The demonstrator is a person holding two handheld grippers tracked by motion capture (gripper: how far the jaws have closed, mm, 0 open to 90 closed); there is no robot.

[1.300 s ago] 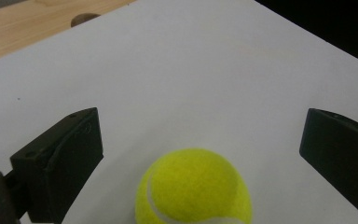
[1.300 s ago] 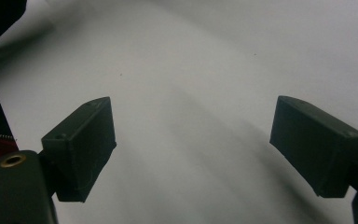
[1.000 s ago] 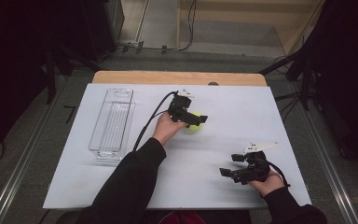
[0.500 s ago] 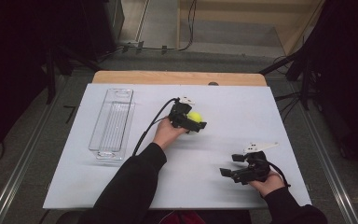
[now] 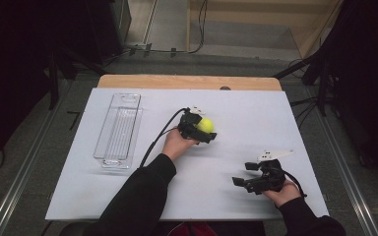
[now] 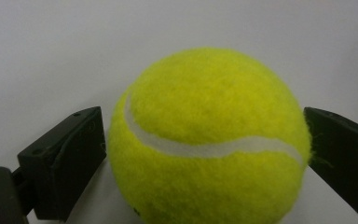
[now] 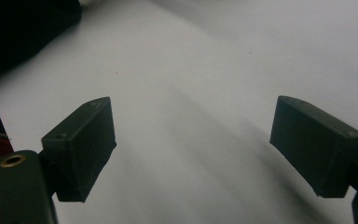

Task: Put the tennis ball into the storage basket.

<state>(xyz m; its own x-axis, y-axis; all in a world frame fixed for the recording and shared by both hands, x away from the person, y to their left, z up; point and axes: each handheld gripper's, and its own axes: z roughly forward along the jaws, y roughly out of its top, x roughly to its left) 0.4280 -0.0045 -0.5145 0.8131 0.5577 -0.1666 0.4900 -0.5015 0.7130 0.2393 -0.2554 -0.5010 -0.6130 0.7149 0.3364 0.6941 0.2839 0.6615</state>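
Observation:
A yellow tennis ball [image 5: 207, 124] [image 6: 209, 140] rests on the white table sheet [image 5: 266, 113] near the middle. My left gripper [image 5: 205, 129] reaches over it from the near side. Its jaws have just been closing and stand one on each side of the ball. Both pads [image 6: 74, 154] touch the felt, so the gripper is shut on the ball. At the near right, my right gripper [image 5: 244, 173] [image 7: 193, 149] sits low over the sheet. It is open, with bare sheet between its jaws.
A clear plastic tray [image 5: 118, 130] lies lengthwise on the left part of the sheet, with nothing in it. A wooden strip [image 5: 187, 81] shows along the table's far edge. Metal rails run down both sides.
My left gripper has sunk down around the tennis ball and its jaws have come in against it. The right hand has kept still.

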